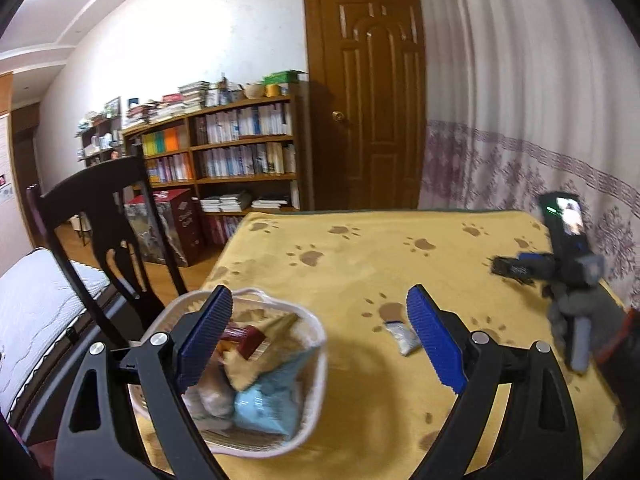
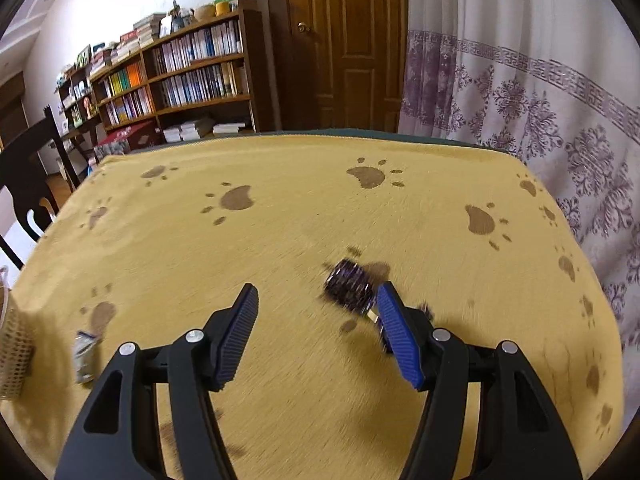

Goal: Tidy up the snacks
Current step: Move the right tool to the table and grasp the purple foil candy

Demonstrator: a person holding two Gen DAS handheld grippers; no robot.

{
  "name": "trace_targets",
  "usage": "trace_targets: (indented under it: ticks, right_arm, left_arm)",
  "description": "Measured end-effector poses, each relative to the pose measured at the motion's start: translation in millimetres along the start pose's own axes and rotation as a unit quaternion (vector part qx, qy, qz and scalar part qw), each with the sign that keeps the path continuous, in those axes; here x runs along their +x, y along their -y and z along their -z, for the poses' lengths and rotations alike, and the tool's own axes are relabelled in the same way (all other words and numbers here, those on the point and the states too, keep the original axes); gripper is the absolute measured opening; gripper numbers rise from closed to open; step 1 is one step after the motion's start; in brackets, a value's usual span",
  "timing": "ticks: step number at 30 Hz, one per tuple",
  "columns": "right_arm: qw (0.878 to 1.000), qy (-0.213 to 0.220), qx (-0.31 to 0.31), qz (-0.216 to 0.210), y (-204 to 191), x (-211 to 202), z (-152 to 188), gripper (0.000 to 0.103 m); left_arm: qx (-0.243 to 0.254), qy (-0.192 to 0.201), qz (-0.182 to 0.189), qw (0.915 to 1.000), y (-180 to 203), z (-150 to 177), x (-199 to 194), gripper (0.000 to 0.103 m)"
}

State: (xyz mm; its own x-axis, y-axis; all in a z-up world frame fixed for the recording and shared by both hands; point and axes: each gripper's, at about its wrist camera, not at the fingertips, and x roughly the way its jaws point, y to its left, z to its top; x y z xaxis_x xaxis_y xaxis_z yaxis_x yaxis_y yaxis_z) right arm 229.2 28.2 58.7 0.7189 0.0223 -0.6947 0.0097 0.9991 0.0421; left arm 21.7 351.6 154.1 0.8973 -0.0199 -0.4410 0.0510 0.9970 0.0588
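Note:
A white basket at the table's left front holds several snack packs, among them a light blue one and a tan one. My left gripper hangs open above the basket's right rim, holding nothing. A small silver packet lies on the cloth beside the basket. My right gripper is open low over the table. A dark purple snack pack, blurred, lies just ahead of its right finger and touches it or nearly so.
The table wears a yellow cloth with brown paw prints. A black chair stands at its left side, a curtain along its right edge. In the left wrist view a grey gloved hand holds the other gripper.

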Motion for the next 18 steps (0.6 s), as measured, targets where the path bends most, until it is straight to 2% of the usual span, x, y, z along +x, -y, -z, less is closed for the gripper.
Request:
trace_targets:
  ticks: [7,10,14,18]
  right_arm:
    - [0.998,-0.047,-0.025,0.012,13.1,46.9,-8.2,0.062]
    - [0.998,-0.051,-0.021,0.003,17.5,52.6,-4.3,0.055]
    - [0.999,-0.051,-0.015,-0.005,21.5,50.2,-2.4,0.033]
    - [0.998,-0.05,0.005,-0.028,25.8,37.9,6.5,0.033]
  left_arm:
    - [0.032,-0.017,0.023,0.9991,34.2,5.4,10.0,0.09]
    - [0.04,-0.025,0.029,0.9985,44.9,6.6,17.1,0.09]
    - [0.04,-0.04,0.035,0.9978,54.8,8.7,29.7,0.09]
    - [0.041,-0.057,0.048,0.9964,63.2,13.7,44.6,0.09]
